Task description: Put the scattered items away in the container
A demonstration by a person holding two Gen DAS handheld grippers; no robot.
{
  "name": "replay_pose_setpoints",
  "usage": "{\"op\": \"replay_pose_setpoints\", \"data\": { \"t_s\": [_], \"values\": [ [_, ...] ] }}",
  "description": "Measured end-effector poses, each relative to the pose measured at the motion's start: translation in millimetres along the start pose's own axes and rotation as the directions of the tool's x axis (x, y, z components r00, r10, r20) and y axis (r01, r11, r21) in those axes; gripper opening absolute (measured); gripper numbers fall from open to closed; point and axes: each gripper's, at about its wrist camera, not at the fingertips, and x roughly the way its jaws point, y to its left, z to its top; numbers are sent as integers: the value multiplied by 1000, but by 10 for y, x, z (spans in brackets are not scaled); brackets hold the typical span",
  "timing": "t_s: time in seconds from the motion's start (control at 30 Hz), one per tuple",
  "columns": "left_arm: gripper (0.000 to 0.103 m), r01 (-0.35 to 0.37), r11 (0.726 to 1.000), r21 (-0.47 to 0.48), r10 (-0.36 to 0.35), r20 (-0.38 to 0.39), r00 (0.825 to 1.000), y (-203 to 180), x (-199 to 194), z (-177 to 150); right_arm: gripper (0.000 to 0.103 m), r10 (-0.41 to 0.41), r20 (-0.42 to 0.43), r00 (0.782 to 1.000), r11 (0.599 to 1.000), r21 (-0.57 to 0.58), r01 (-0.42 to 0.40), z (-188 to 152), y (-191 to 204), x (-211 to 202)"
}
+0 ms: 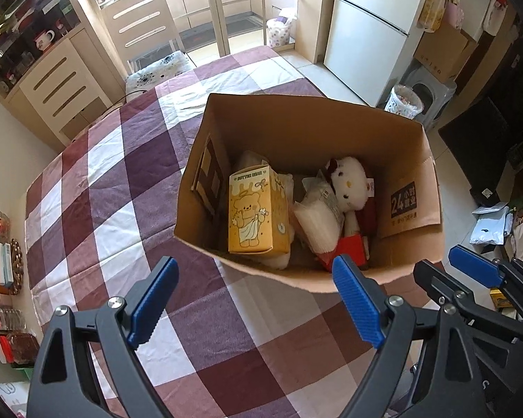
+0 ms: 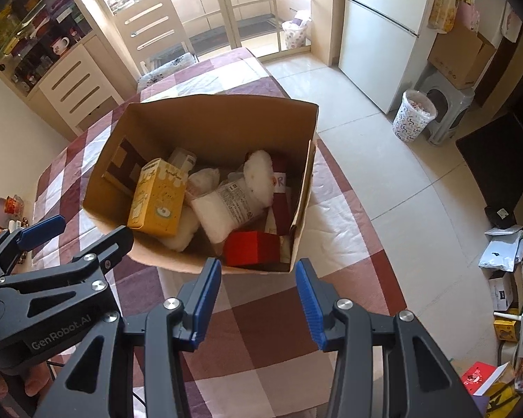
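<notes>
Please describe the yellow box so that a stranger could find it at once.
On the checked tablecloth stands an open brown paper bag. The yellow box stands inside it, on its left side. Unlike the plush toy beside it, it shows a cartoon bear.

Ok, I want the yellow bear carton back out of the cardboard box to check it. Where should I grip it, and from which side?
Take the yellow bear carton by its top end, from above with the left hand-held gripper, fingers across the narrow width. It stands nearly upright and rises above the other items, while its lower part is wedged between the cardboard box wall and a white packet.
</notes>
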Motion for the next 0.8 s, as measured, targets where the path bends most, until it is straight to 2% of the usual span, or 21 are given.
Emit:
{"op": "replay_pose_setpoints", "data": {
  "t_s": [0.8],
  "values": [
    [89, -8, 1000, 9, 8, -10, 1000, -5, 123, 163, 46, -29, -14, 999, 999, 13, 29, 154, -8, 120]
  ]
}}
